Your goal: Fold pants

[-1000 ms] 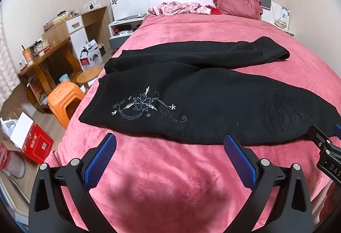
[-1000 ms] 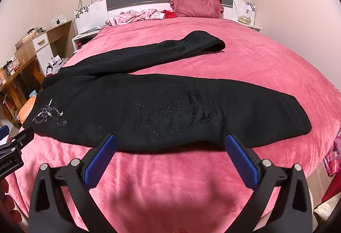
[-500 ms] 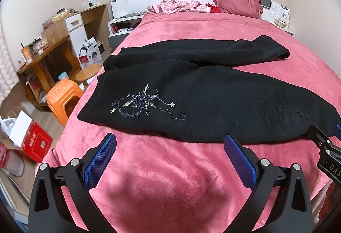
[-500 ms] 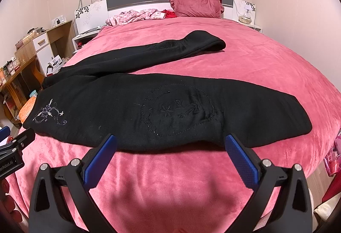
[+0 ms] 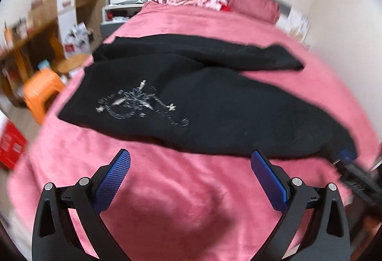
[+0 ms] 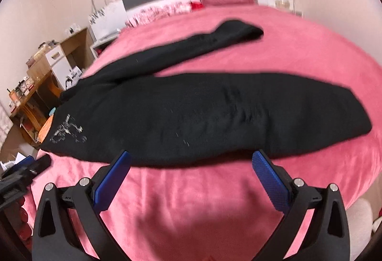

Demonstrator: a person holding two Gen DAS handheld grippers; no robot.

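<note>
The bed (image 5: 191, 29), covered in a pink plush blanket, is seen to fill both views. The black pants (image 5: 214, 103) are laid flat across it, unfolded: the near leg runs from 9 to 3 o'clock in the right wrist view, and the far leg (image 6: 191, 48) splays away toward 1 o'clock. A silver embroidered motif (image 5: 140, 103) is noted near the waist end, at 10 o'clock from the left gripper.

The left gripper (image 5: 190, 173) is held released, jaws spread wide over bare blanket just short of the near hem, with nothing between the pads. The right gripper (image 6: 190, 171) is likewise spread and empty, its tips just at the near edge of the cloth.

No fold is judged to have been started. For the step in hand, the near edge should be pinched at two well-separated points, waist side by the left and cuff side by the right, with only the pants taken up and not the plush beneath. Both ends are best lifted together so the near leg is carried evenly onto the far leg. Slippage of the thick fabric is considered a risk.

No brand or writing can be read; both views are blurred by motion, and the red box (image 5: 10, 146) at 9 o'clock is illegible.
</note>
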